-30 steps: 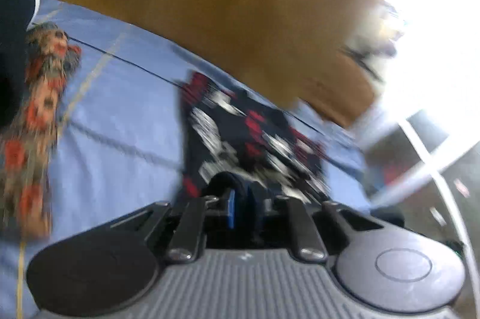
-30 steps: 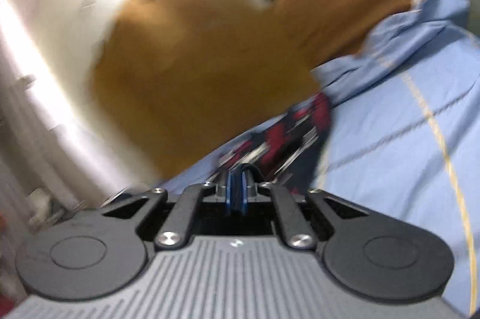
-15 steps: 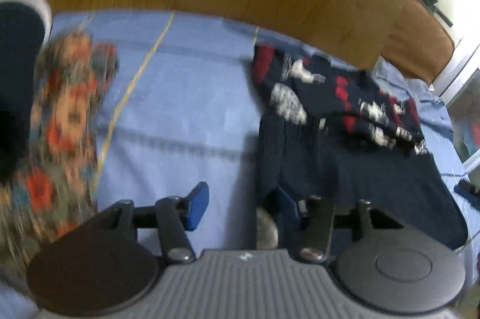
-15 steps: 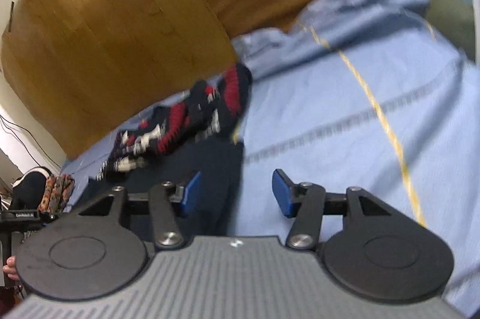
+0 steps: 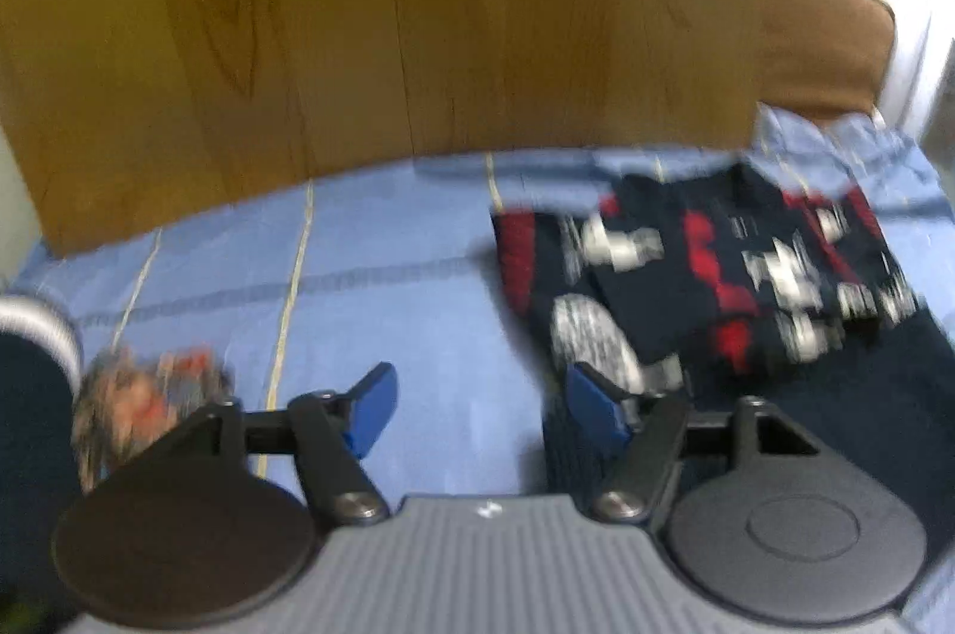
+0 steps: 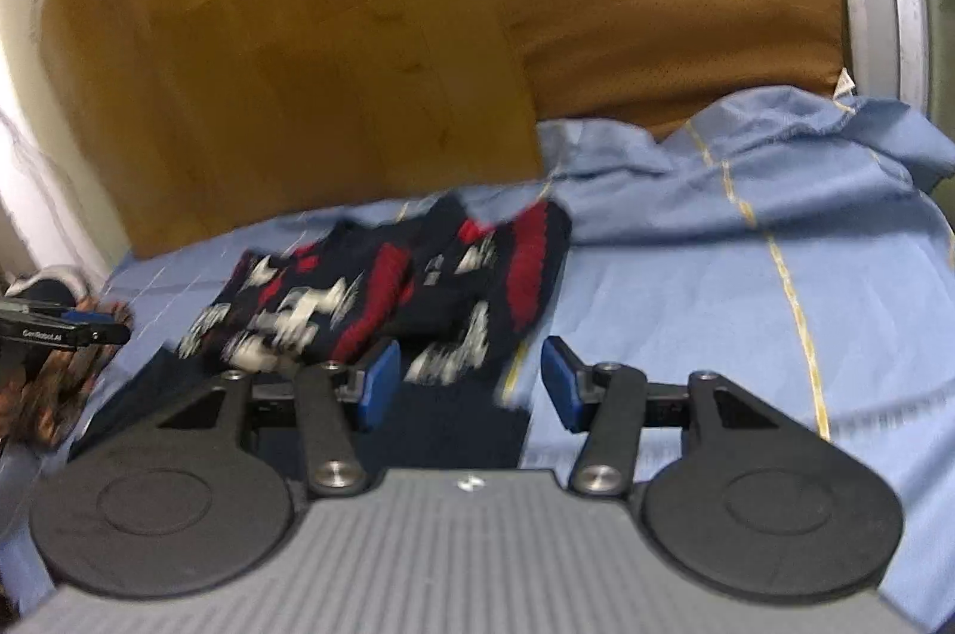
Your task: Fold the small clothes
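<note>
A dark navy garment [image 5: 716,288] with red and white pattern lies folded on the blue bedsheet [image 5: 388,299], near the wooden headboard [image 5: 388,7]. The left gripper [image 5: 477,404] hovers spread wide and empty at the garment's left edge. The right gripper [image 6: 465,383] also gapes, empty, over the garment's right edge. Writing on the left gripper's side, seen from the right wrist, is too blurred to read.

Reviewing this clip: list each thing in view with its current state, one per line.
left gripper: open, holding nothing
right gripper: open, holding nothing
dark patterned garment: lying on the sheet, top part folded over, released
floral garment: bunched at the left, untouched
blue sheet: spread, rumpled at the far end
</note>
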Demonstrator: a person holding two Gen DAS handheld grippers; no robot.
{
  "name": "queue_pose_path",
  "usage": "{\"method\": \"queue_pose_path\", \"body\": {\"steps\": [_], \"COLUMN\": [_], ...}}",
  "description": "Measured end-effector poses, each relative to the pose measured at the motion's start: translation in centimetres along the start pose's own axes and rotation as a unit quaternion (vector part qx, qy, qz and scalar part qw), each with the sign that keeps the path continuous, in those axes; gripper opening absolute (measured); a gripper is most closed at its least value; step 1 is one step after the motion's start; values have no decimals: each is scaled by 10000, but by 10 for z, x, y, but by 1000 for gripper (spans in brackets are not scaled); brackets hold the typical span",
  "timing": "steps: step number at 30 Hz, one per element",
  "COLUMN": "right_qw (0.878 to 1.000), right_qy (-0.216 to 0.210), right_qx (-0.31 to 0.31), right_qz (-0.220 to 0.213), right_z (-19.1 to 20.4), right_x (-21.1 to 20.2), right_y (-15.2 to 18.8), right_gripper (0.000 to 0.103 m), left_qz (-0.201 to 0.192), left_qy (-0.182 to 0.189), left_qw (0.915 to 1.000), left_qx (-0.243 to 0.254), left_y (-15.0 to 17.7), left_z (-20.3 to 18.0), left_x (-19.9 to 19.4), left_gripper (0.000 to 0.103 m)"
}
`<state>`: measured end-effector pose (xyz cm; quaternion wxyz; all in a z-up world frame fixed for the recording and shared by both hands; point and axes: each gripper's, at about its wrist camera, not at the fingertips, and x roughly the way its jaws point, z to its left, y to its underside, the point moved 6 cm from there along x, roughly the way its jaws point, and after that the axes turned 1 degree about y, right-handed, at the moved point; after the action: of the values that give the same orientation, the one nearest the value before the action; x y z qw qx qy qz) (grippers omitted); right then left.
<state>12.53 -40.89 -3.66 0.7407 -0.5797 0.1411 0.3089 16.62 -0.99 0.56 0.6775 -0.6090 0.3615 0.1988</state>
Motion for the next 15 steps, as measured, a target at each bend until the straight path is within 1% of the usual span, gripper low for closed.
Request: {"method": "queue_pose_path", "body": {"steps": [1, 4, 5, 7, 9, 11, 13, 14, 15], "right_qw": [10000, 9998, 9996, 9990, 9981, 9968, 9955, 9946, 9933], "right_qy": [-16, -114, -147, -220, -185, -146, -94, -93, -132], "right_qx": [2, -145, -185, -240, -369, -418, -456, -473, -495], "right_qz": [-16, 71, 122, 302, 457, 666, 821, 915, 1035], "right_z": [-1, 3, 6, 13, 20, 24, 25, 26, 28], "right_x": [9, 45, 60, 93, 125, 155, 177, 186, 193], "right_y": [-11, -43, -53, -69, -76, -79, -78, -76, -73], "right_gripper": [56, 56, 56, 56, 56, 56, 56, 55, 46], "left_qz": [-66, -200, -208, -240, -264, -152, 43, 161, 294], "left_qy": [4, -14, 36, 273, 460, 577, 495, 488, 534], "left_qw": [10000, 9997, 9996, 9991, 9986, 9977, 9973, 9971, 9966], "left_qx": [-31, -145, -207, -211, -11, 307, 532, 569, 557], "left_y": [-12, -55, -67, -89, -105, -111, -110, -107, -103], "left_z": [1, 0, -5, -22, -50, -77, -95, -100, -104], "left_x": [9, 43, 56, 77, 100, 126, 152, 163, 171], "left_gripper": [80, 80, 80, 80, 80, 79, 75, 64, 53]}}
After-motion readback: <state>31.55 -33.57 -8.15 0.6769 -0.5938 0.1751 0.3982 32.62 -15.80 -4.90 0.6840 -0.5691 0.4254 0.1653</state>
